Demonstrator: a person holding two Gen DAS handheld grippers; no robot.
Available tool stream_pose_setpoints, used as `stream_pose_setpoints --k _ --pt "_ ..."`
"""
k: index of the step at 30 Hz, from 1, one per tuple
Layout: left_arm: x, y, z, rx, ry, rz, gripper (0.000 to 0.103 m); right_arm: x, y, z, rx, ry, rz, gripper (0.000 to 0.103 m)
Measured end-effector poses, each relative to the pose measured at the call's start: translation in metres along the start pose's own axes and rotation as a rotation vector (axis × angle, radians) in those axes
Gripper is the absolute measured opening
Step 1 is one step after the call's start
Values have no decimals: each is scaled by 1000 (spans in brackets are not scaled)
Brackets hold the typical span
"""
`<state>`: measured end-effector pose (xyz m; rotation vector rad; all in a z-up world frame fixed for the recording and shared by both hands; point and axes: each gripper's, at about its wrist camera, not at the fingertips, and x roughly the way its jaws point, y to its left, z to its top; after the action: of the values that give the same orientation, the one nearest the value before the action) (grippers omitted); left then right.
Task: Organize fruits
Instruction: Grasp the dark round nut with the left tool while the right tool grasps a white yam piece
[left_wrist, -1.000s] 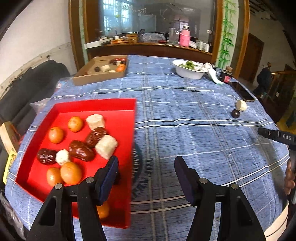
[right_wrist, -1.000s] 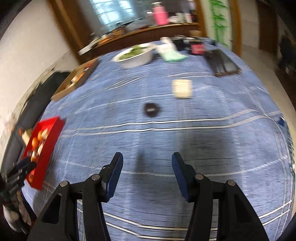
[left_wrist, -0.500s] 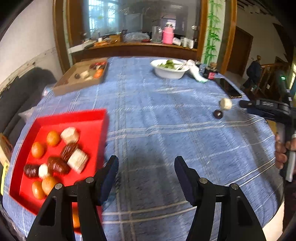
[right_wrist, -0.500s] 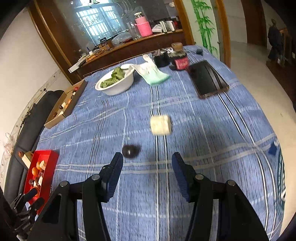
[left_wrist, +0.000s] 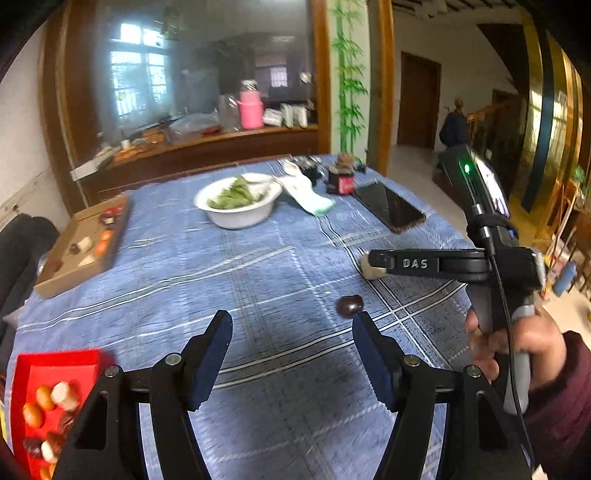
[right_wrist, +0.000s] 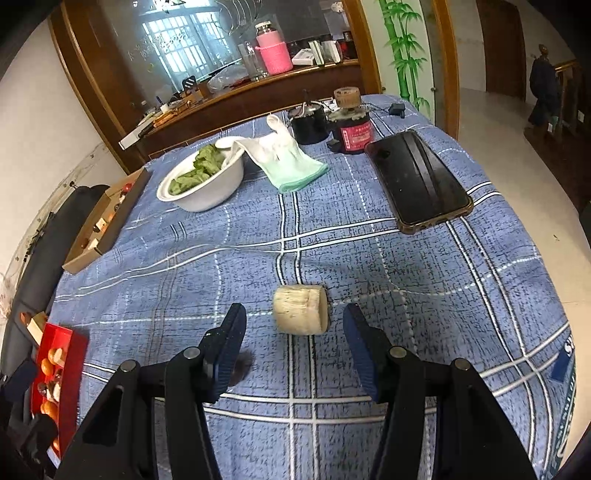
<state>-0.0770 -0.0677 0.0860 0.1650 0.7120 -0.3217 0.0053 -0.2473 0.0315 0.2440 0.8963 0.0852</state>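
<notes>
A pale cylindrical fruit chunk (right_wrist: 301, 310) lies on the blue checked cloth, just ahead of my open right gripper (right_wrist: 293, 328), between its fingers' line. In the left wrist view the chunk (left_wrist: 371, 266) is partly hidden by the right gripper (left_wrist: 380, 260). A dark round fruit (left_wrist: 349, 305) lies by my open left gripper (left_wrist: 291, 339), near its right fingertip; in the right wrist view it (right_wrist: 240, 367) peeks from behind the left finger. The red tray (left_wrist: 55, 365) with orange, white and dark fruits sits at the lower left, also in the right wrist view (right_wrist: 61, 350).
A cardboard box (left_wrist: 85, 243) with fruit pieces is at the far left. A white bowl of greens (right_wrist: 201, 181), a cloth (right_wrist: 291, 162), a red jar (right_wrist: 352, 131) and a black phone (right_wrist: 419, 181) stand farther back. The table edge curves off to the right.
My left gripper swung right, away from the red tray toward the dark fruit. My right gripper moved forward; the pale chunk is now close to its fingers and the dark fruit slipped behind its left finger.
</notes>
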Motion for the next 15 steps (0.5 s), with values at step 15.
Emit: stream_pose_setpoints --k 15 --pt "88 -27 6 -8 112 -88 70 24 10 -4 -131 -7 -31 31"
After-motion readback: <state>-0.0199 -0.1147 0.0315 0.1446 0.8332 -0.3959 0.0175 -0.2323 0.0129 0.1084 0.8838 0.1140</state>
